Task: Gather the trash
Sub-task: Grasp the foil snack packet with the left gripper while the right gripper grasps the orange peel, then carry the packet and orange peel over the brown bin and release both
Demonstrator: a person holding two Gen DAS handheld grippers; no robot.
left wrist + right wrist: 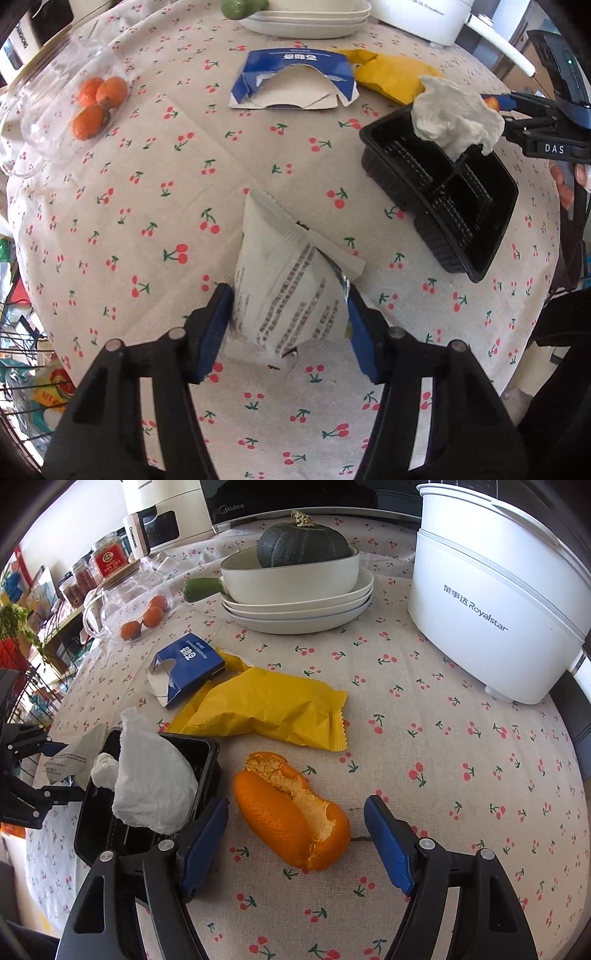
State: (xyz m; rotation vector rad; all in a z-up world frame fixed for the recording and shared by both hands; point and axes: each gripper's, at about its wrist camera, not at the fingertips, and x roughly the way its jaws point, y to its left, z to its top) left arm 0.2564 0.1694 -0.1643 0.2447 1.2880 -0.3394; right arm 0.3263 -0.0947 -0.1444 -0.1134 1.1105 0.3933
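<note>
Low in the left wrist view: left hand-held gripper [286, 293] pinched on the white wrapper [284, 280], blue pads pressing both its sides, wrapper tented up off the cloth. Squeeze lightly but firmly enough; thin film probably slips or tears under a jerk. Lift straight up before swinging toward the black tray [443, 206] at right of frame, likely the collecting bin, already holding a crumpled tissue [458, 114]. Clear the tray's near rim to avoid tipping it.

Lower centre of the right wrist view: right hand-held gripper [295, 803] spread apart around the orange peel [291, 812], neither pad touching it. Close across the peel's narrow width. Expect springy, curled rind, so grip near the middle, not the torn edge. Mind the left pad sitting just beside the tray.

Other trash above the peel: yellow wrapper [273, 709] and torn blue carton [188, 668], touching each other.

Round surface [443, 775] under a cherry-print cloth, creased in places. Toward the top of that view: stacked white dishes [299, 605] with a dark squash [303, 546], a white cooker [491, 590] at upper right. Upper left: tangerines [153, 616] in clear plastic, then shelves with jars beyond the edge. Bright daylight throughout.
</note>
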